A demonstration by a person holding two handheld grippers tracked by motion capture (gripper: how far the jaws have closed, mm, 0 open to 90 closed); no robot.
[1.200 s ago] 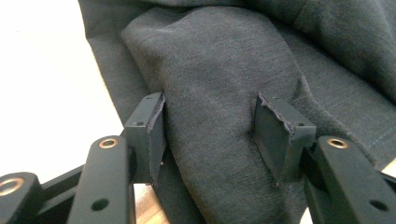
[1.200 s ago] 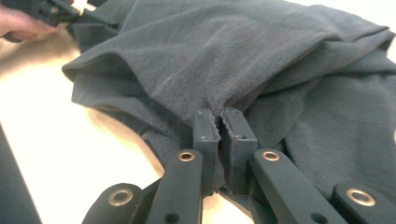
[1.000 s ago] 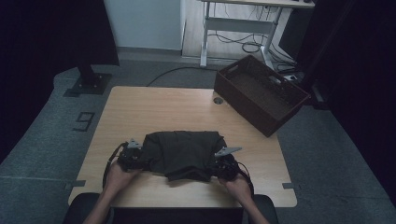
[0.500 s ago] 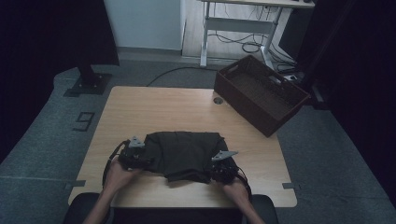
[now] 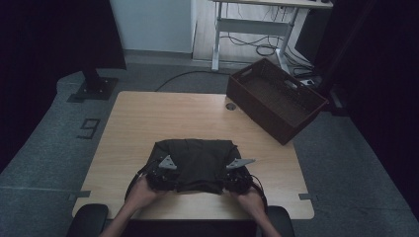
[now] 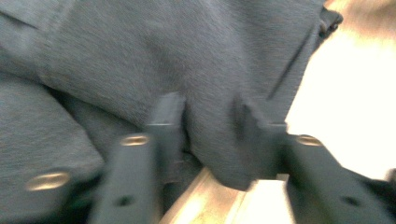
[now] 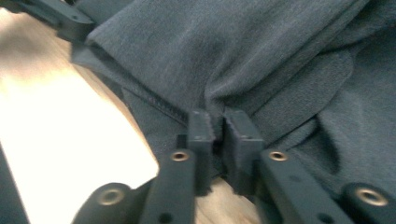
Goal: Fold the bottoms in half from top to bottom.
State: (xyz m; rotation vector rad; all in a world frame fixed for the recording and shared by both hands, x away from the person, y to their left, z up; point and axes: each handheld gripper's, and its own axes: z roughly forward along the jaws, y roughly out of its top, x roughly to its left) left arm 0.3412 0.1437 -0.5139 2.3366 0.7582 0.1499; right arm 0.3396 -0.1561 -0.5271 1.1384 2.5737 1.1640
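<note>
The right hand-held gripper (image 7: 218,133) pinches the dark cloth (image 5: 195,158) on the desk (image 5: 148,118). The left hand-held gripper (image 6: 210,121) has just been closing, cloth between its jaws, not squeezed yet.

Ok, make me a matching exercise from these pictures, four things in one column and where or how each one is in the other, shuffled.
Things:
1. dark garment
2. brown crate
3. right gripper
4. left gripper

Places or states:
A. jaws pinched on a fold of cloth
B. overhanging the table's far right corner
C. lying crumpled at the table's near edge
D. jaws apart with cloth between them

Pairs: 1-C, 2-B, 3-A, 4-D
</note>
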